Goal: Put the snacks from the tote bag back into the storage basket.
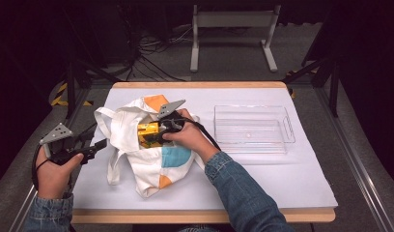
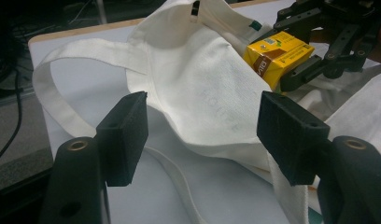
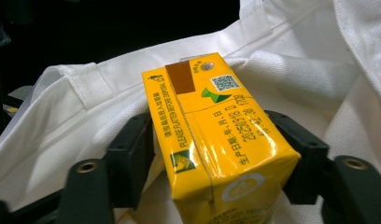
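A white cloth tote bag (image 1: 151,162) with orange and blue patches lies on the left half of the table. At its mouth a yellow drink carton (image 1: 147,134) sits between the jaws of my right gripper (image 1: 157,135). In the right gripper view both black pads press the carton's (image 3: 216,140) sides, with bag cloth (image 3: 296,70) under and behind it. My left gripper (image 1: 101,145) stays at the table's left edge, open. Its jaws (image 2: 202,135) stand wide apart just short of the bag's (image 2: 202,79) near side and strap (image 2: 86,51). The carton (image 2: 277,56) shows beyond them.
A clear plastic tray (image 1: 288,129) stands on the right half of the white table cover (image 1: 282,179). Beyond the table's far edge are cables on the floor and a white frame (image 1: 233,29). Dark stands flank both sides.
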